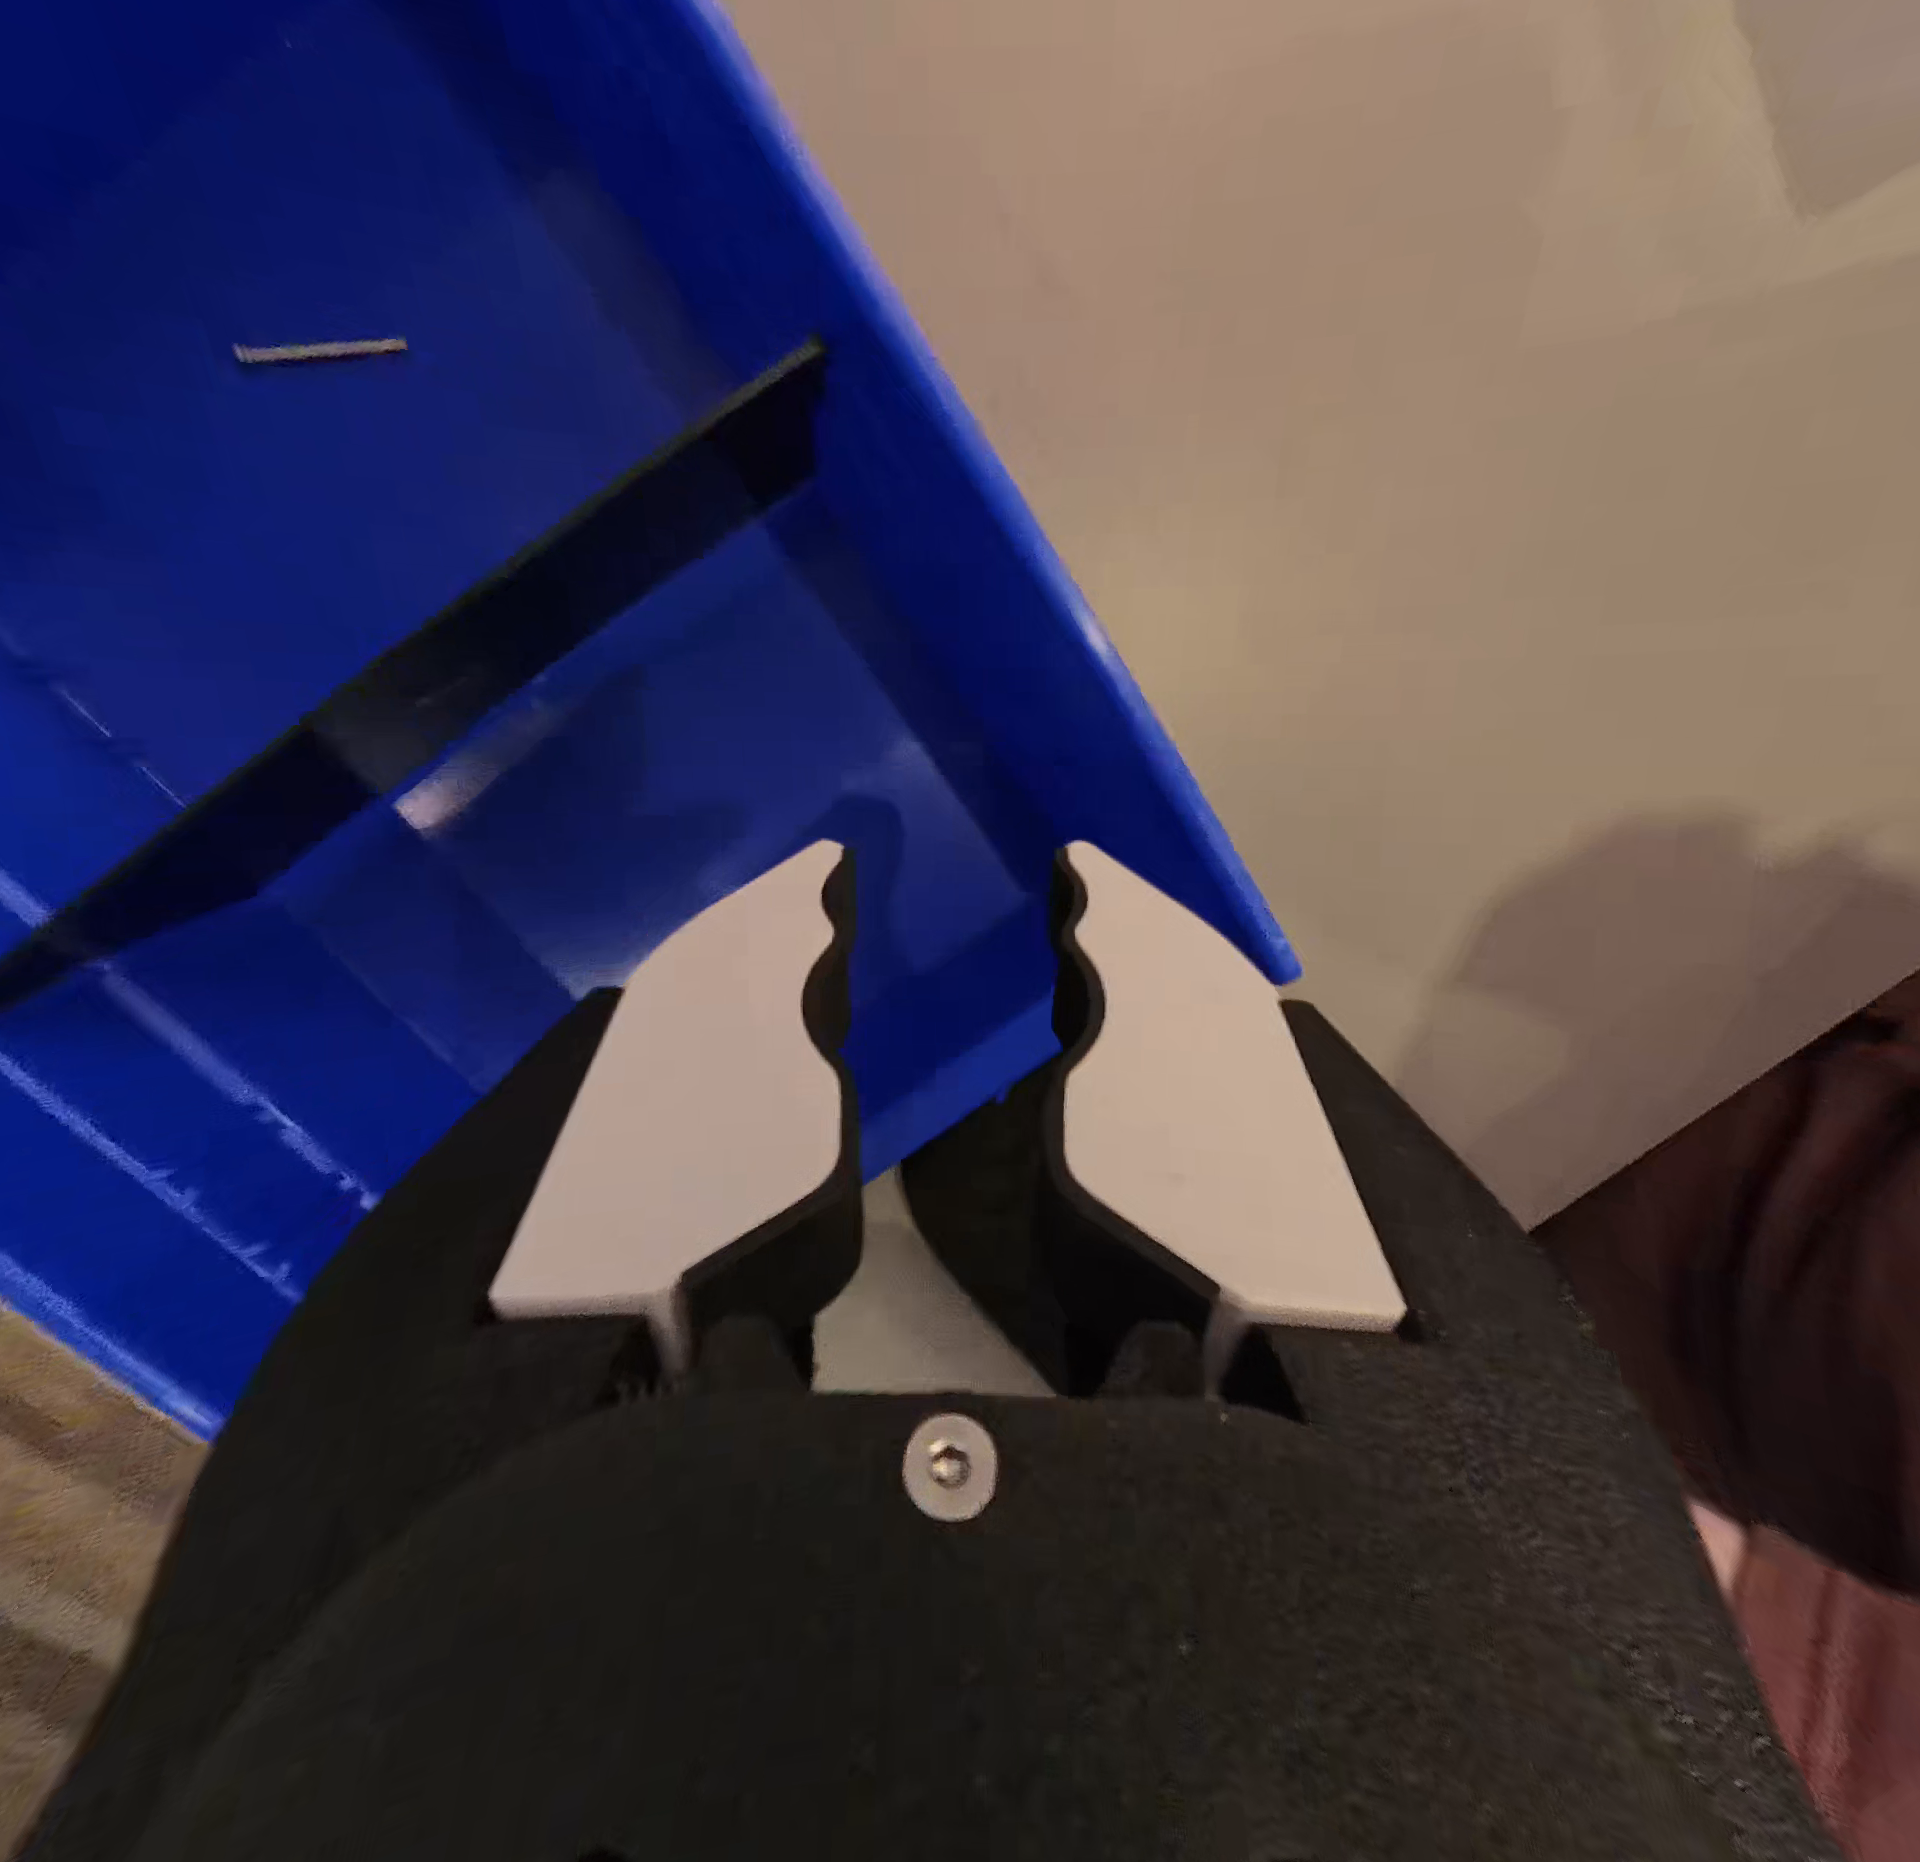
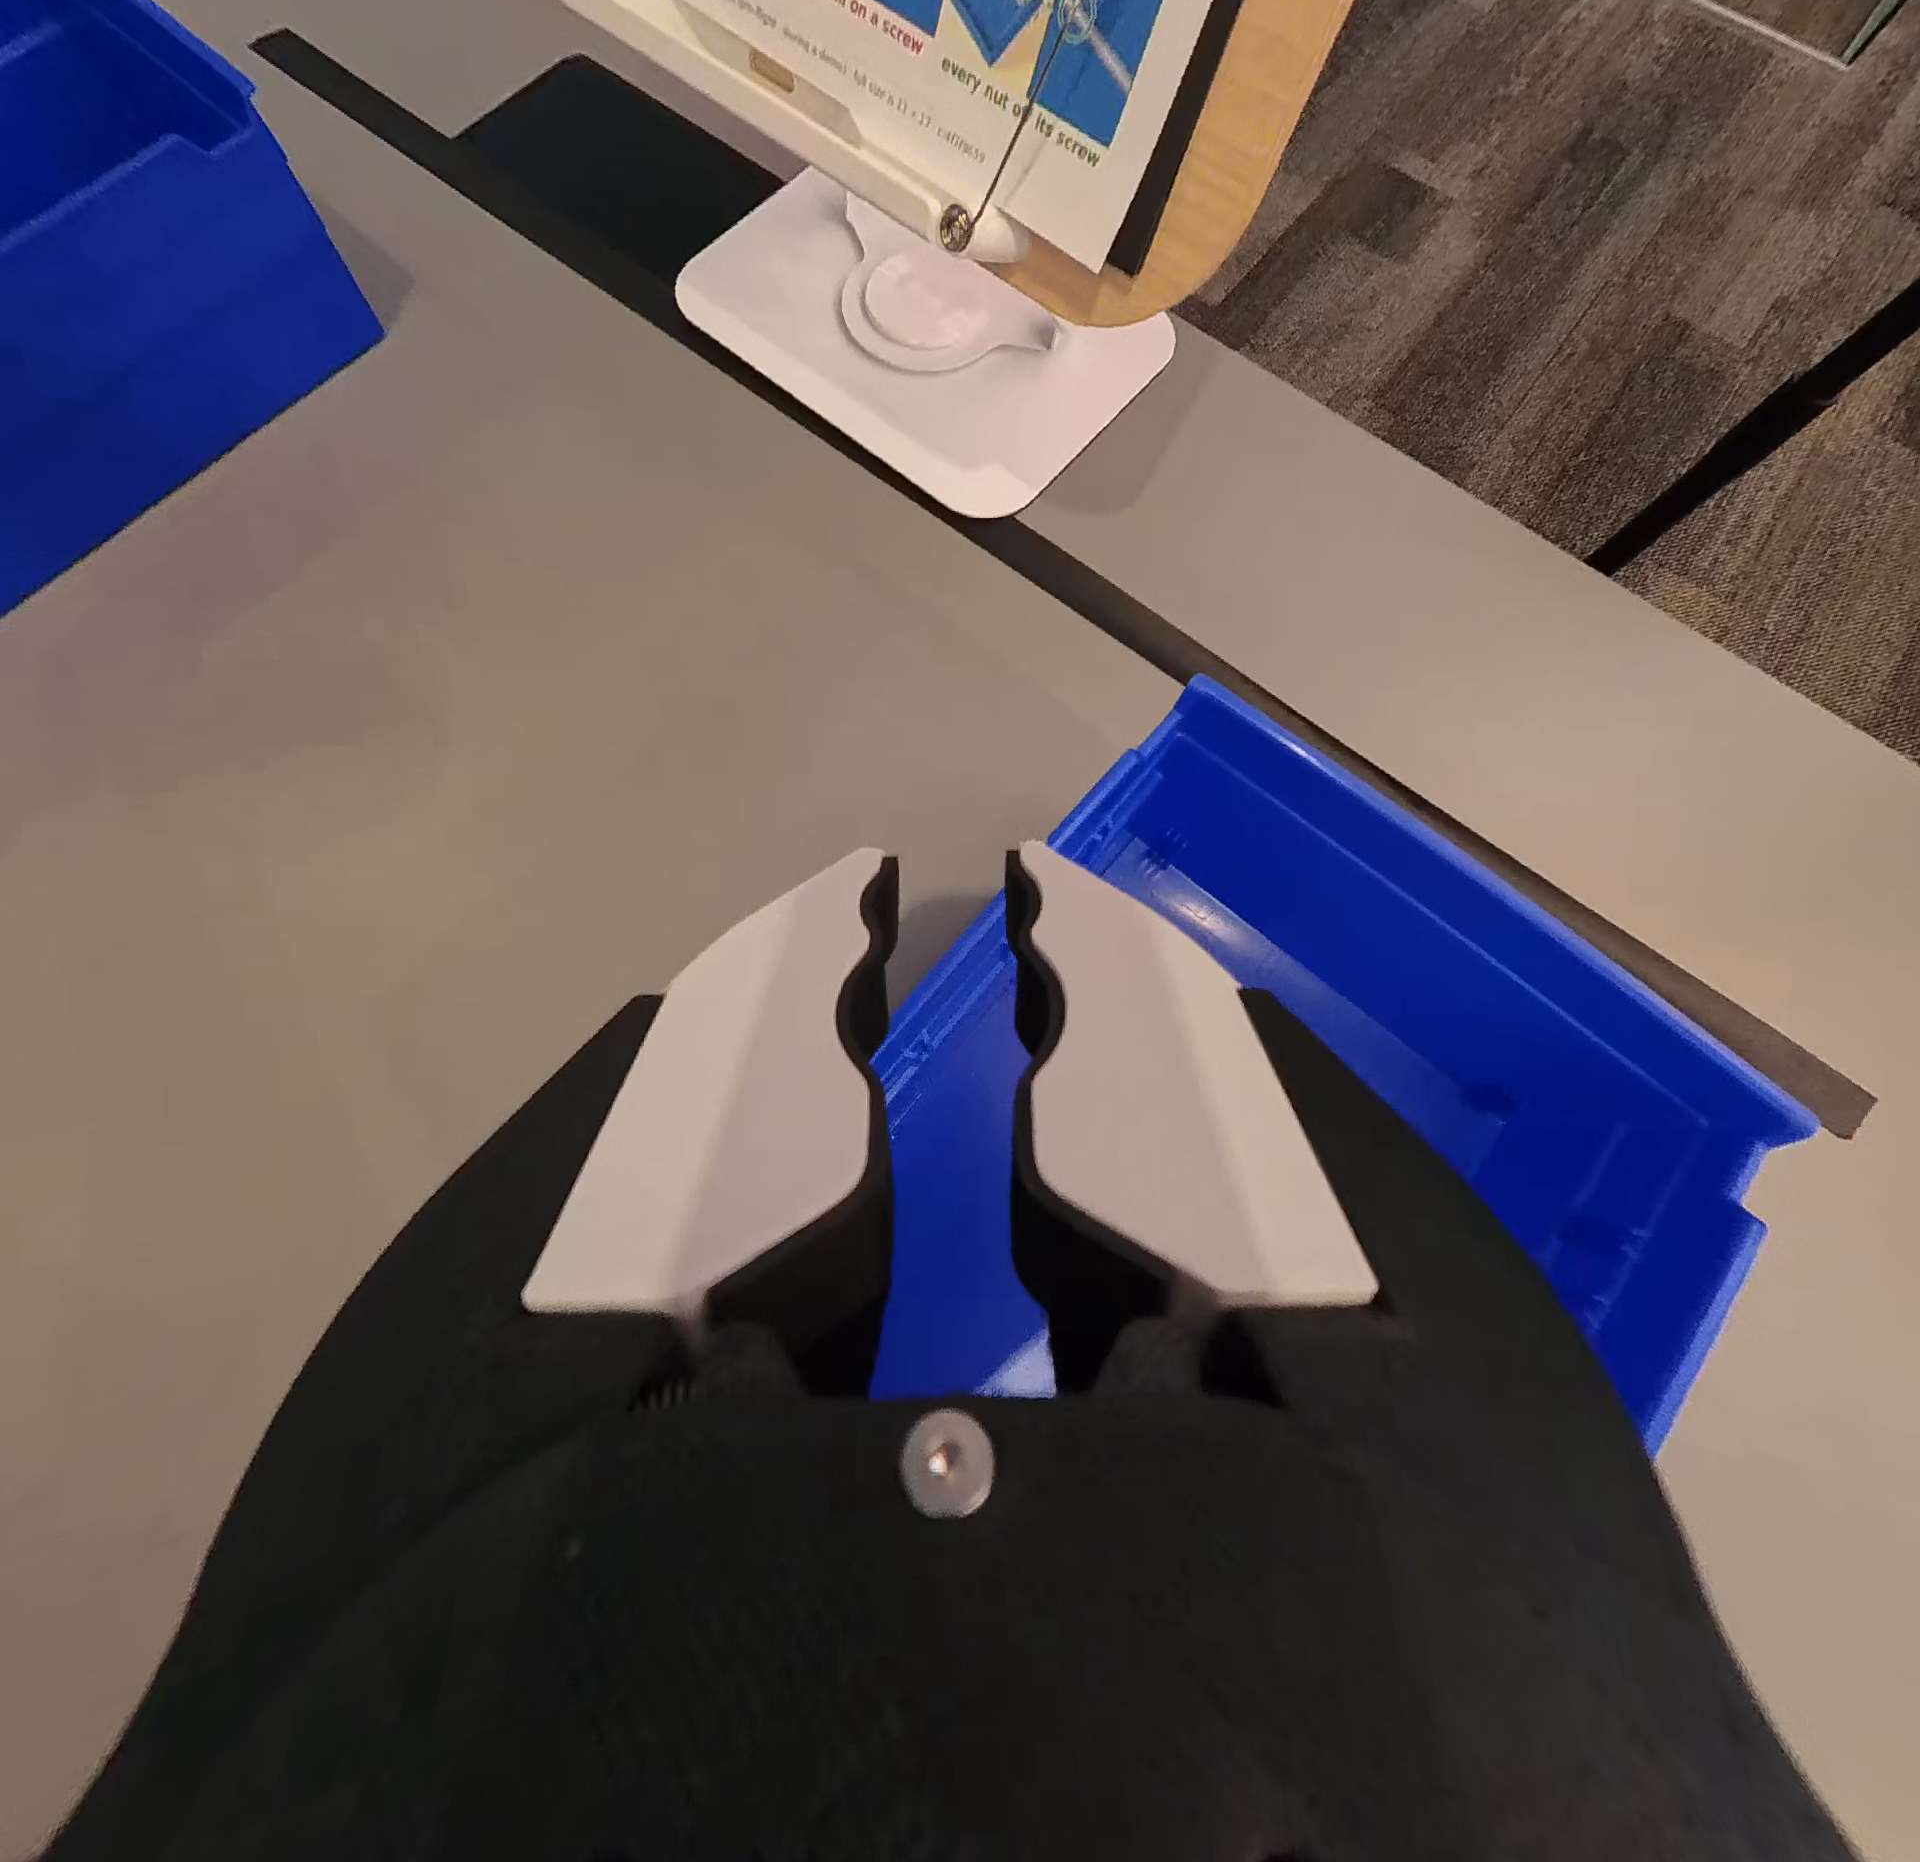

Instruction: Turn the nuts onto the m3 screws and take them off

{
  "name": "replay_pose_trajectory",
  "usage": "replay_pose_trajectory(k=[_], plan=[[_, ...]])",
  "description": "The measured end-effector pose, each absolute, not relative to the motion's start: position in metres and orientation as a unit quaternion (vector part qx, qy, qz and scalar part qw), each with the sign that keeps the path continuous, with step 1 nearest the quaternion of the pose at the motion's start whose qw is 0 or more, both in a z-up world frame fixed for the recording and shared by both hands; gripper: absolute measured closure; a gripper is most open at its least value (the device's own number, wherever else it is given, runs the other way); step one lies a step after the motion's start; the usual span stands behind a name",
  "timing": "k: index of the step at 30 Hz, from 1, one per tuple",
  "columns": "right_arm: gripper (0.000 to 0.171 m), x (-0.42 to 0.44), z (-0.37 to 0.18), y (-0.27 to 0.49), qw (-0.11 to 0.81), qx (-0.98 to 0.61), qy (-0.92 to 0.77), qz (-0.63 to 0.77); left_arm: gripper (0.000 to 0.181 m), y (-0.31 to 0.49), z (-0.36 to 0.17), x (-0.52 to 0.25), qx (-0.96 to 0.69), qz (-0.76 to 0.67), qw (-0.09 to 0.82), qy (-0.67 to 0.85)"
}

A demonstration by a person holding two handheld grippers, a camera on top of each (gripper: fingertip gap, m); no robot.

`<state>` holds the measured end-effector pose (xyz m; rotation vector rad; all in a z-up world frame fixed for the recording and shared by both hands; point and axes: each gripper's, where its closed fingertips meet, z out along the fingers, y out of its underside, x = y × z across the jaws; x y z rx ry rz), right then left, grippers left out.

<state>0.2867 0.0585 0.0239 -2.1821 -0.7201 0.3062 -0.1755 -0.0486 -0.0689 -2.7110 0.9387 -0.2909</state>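
Grey bench (image 2: 540, 669) fills most of the right wrist view, wide bare surface ahead of the right gripper (image 2: 945, 867), a dark seam (image 2: 1091, 576) running diagonally across it. Beyond the far edge, carpeted floor (image 2: 1558, 254). Up top stands a white stand (image 2: 935, 399) carrying a printed instruction sheet (image 2: 935, 46) on a wooden board, straddling that seam. A blue bin (image 2: 1455, 1033) sits just under and right of the right gripper, its far corner at the seam; a second blue bin (image 2: 156, 254) is well apart at upper left. The right gripper's fingers are spread a little, nothing between them.

Over to the left wrist view: a divided blue bin (image 1: 935, 565) crowds the frame, a black divider (image 1: 520, 617) crossing it. The left gripper (image 1: 951, 856) hangs over the near compartment, fingers parted, empty. One thin screw (image 1: 320, 351) lies alone on the floor of the far compartment. No nuts that I can make out. Bare bench to the right, a dark sleeve (image 1: 1787, 1293) at the edge.
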Motion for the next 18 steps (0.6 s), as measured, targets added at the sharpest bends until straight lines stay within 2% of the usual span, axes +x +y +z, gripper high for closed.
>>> replay_pose_trajectory(k=[6,15,18], plan=[[0.151,0.278,0.025,0.061,0.399,-0.856,-0.298,0.135,0.153,-0.035,-0.094,-0.217,-0.922,0.021,0.127,0.365],[0.15,0.269,0.016,0.059,0.381,-0.858,-0.317,0.134,0.153,-0.064,-0.133,-0.217,-0.944,-0.01,0.002,0.33],[0.15,0.265,0.018,0.058,0.382,-0.854,-0.324,0.139,0.153,-0.063,-0.138,-0.218,-0.943,-0.001,-0.001,0.334]])
